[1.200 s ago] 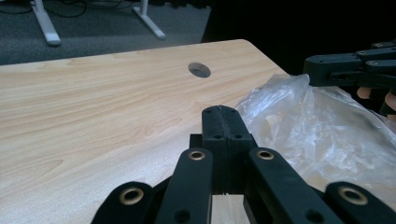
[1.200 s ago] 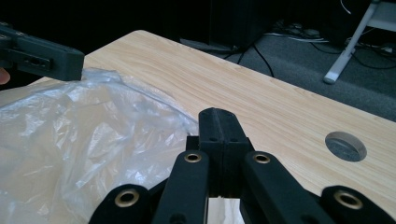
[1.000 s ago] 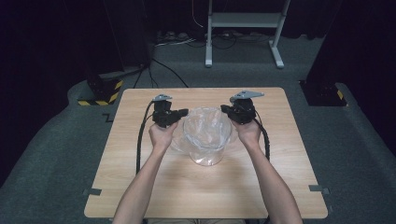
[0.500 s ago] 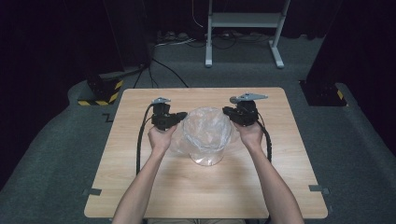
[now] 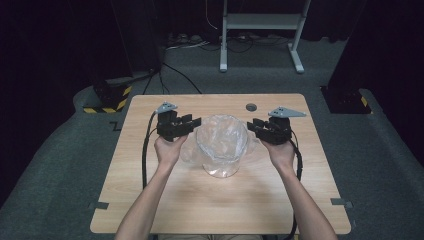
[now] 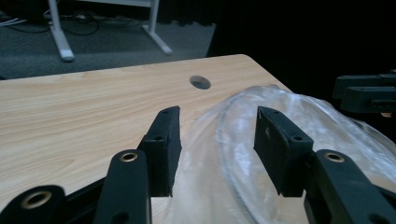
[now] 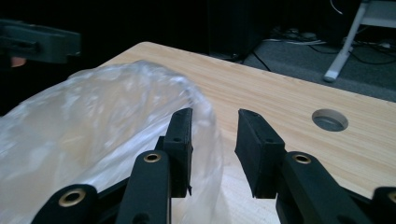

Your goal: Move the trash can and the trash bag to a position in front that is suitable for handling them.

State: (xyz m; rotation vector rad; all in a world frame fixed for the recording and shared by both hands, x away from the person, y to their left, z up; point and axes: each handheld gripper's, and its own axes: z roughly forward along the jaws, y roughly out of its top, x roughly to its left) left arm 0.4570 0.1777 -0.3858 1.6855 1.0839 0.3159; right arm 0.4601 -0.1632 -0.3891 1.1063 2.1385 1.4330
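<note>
Clear plastic bag stands near the middle of the wooden table, mouth up and rounded open, crumpled film pooling at its base. Left gripper sits just beside the bag's left rim, held in the person's left hand; right gripper sits just beside the right rim, held in the right hand. Both sets of jaws have just been opening. In the left gripper view the two black jaws stand spread, with the bag's rim running up through the gap between them; neither pad presses on the film. In the right gripper view the jaws are likewise parted: the bag lies against the outer side of the left-hand jaw, and bare tabletop shows through the gap, nothing pinched. The bag stands on its own with no grip on it. A round cable hole sits in the table beyond the bag, toward the far edge. Black cable trails from the left gripper back along the forearm. A white frame stand is on the carpet beyond the table.
</note>
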